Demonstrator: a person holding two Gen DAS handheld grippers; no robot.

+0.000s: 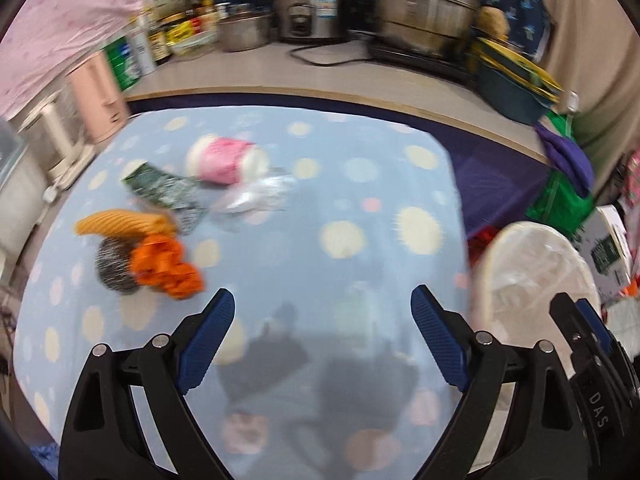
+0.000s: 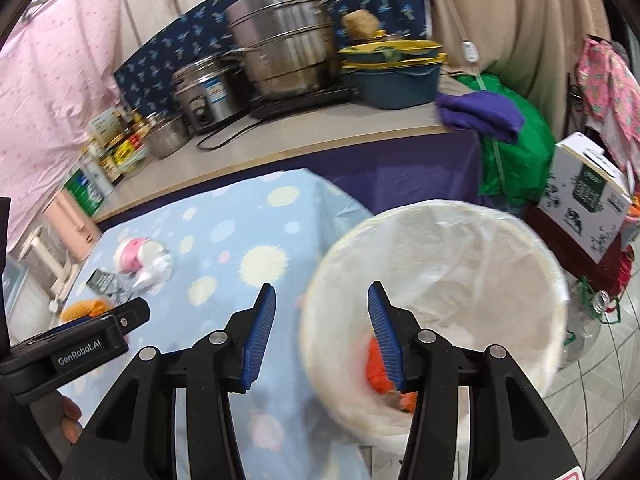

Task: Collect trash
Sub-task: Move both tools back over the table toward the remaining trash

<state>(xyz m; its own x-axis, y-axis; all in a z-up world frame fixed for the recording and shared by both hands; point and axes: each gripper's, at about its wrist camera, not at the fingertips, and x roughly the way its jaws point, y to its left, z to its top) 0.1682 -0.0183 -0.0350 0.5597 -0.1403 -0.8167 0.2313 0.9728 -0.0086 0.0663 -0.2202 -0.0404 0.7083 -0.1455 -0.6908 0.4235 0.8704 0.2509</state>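
Trash lies on a blue spotted tablecloth [image 1: 360,184]: a pink and white cup [image 1: 224,160], a clear plastic wrapper [image 1: 256,196], a green packet [image 1: 160,184], a yellow knitted piece [image 1: 120,222], a steel scourer [image 1: 114,268] and an orange crumpled piece [image 1: 168,266]. My left gripper [image 1: 322,312] is open and empty above the cloth, right of the pile. A white bin lined with plastic [image 2: 532,264] stands at the table's right edge; it also shows in the left wrist view [image 1: 532,272]. My right gripper [image 2: 322,308] is open over its left rim. An orange piece [image 2: 376,372] lies inside the bin.
A counter [image 1: 320,80] behind the table holds steel pots [image 1: 424,8], a rice cooker [image 1: 308,8], jars and a blue basin [image 1: 512,88]. A green bag [image 2: 508,148] with a purple cloth [image 2: 480,114] and a cardboard box [image 2: 584,196] stand right of the bin.
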